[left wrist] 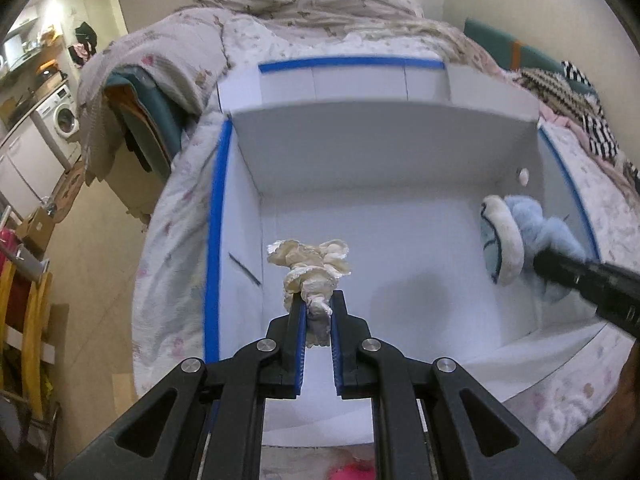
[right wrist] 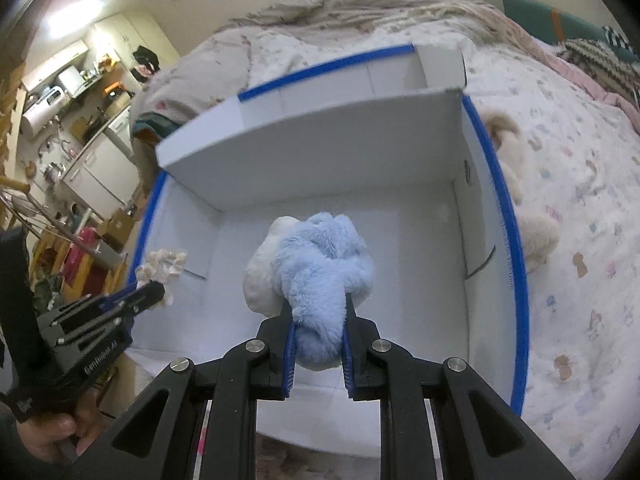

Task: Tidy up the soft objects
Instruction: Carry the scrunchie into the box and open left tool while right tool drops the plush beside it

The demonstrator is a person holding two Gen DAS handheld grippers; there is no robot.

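So both grippers were up over the white box (left wrist: 400, 152) with the blue-taped rim, which sat on the bed (right wrist: 568, 208) on a floral quilt. The left gripper (left wrist: 319, 304) had its fingers pinched nearly together on a cream lacy fabric piece (left wrist: 310, 264), the bunched end sticking up past the tips over the left part of the box. The right gripper (right wrist: 318, 312) had its fingers clamped a bit wider around a fluffy light blue plush toy (right wrist: 324, 264), which had a white patch on one side and hung over the middle of the box. Inside the box I couldn't see anything lying on the floor. A cream plush (right wrist: 516, 184) lay on the quilt just outside the box's right wall. A hand (right wrist: 48, 436) was gripping the left gripper's handle.
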